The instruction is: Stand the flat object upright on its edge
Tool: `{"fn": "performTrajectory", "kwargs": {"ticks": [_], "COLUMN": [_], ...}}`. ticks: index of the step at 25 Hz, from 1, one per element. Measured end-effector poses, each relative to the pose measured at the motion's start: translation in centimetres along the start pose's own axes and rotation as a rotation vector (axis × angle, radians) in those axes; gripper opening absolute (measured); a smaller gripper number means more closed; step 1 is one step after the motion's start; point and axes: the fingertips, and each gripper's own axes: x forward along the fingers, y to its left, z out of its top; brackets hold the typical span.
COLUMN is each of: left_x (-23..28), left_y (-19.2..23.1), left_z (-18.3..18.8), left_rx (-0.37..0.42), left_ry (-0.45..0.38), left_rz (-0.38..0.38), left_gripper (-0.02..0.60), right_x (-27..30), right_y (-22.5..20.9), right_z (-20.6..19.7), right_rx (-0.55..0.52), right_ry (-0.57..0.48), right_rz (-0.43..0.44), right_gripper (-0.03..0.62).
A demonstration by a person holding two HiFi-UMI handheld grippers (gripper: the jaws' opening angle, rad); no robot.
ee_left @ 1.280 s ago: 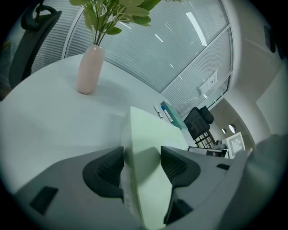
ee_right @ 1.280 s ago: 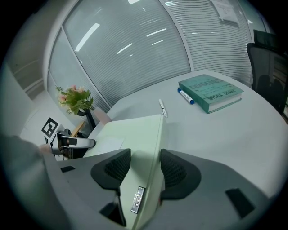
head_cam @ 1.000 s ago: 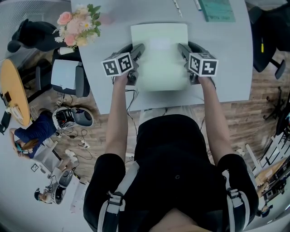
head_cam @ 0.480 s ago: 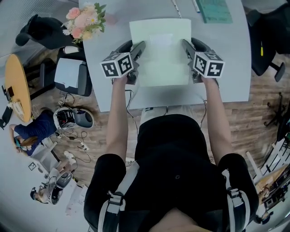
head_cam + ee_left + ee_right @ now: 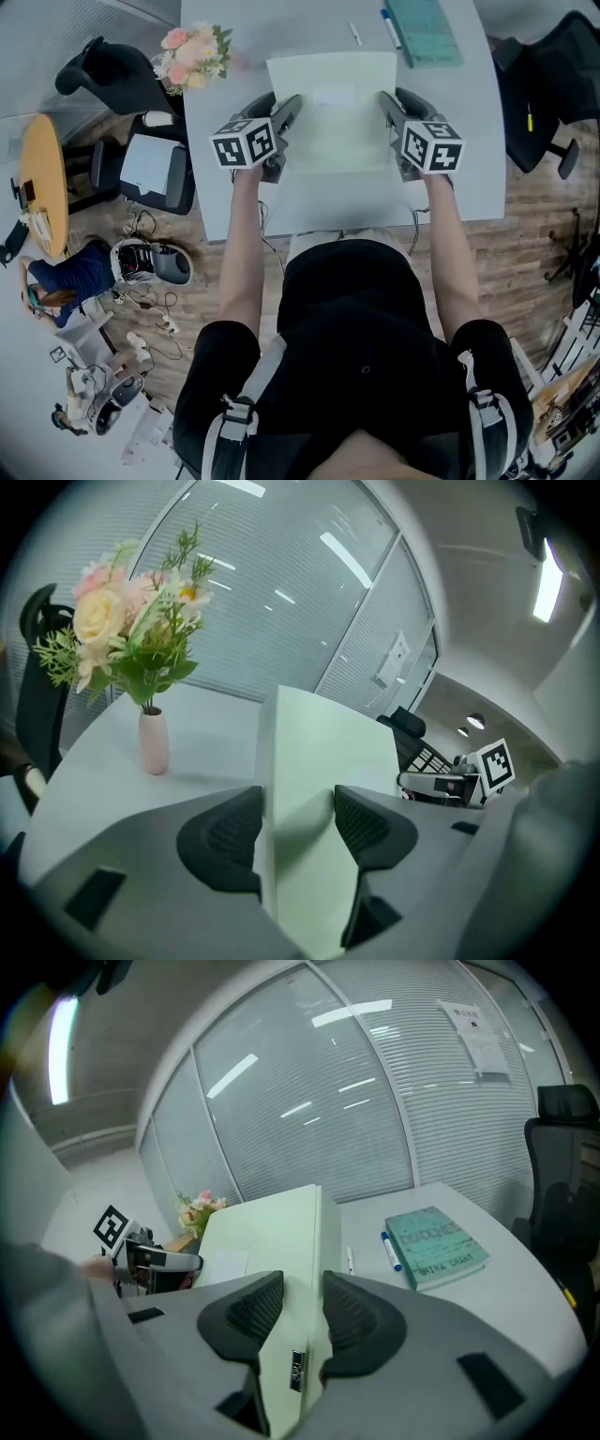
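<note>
Bright, even light falls from a ceiling strip (image 5: 548, 574), streaking the glass wall (image 5: 309, 1101) with glare. Fisheye distortion blackens the corners; a soft shadow lies on the flat object (image 5: 314, 761).

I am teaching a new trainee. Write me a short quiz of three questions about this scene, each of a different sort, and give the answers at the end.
1. True or false: the left gripper has nothing between its jaws.
2. What lies beside the teal book on the table? A a blue-capped pen; B a mug; C scissors.
3. Fill in: the vase of flowers stands on the person's ___ side of the green flat box.
Key: 1 false, the box's edge is between them; 2 A; 3 left.
</note>
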Motion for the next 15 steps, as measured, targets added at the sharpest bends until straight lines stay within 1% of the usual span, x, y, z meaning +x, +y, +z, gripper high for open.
{"fn": "performTrajectory", "kwargs": {"ticks": [7,15], "left_x": [-1.5,-2.8], "left_y": [-2.2,-2.9], "left_z": [2.1,3.9], "left_rx": [0.081,0.129], "left_ry": [-0.047,-0.083], "left_rz": [0.01,0.024], "left_gripper": [0.25,0.249], "right_x": [-2.1,-2.5], "right_y": [0.3,0.9], "right_z": [2.5,4.3], "right_rx": [-0.081,-0.123], "right_ry": [-0.052,-0.09], "right_rz": [0.018,0.033], "right_gripper": [0.143,0.135]}}
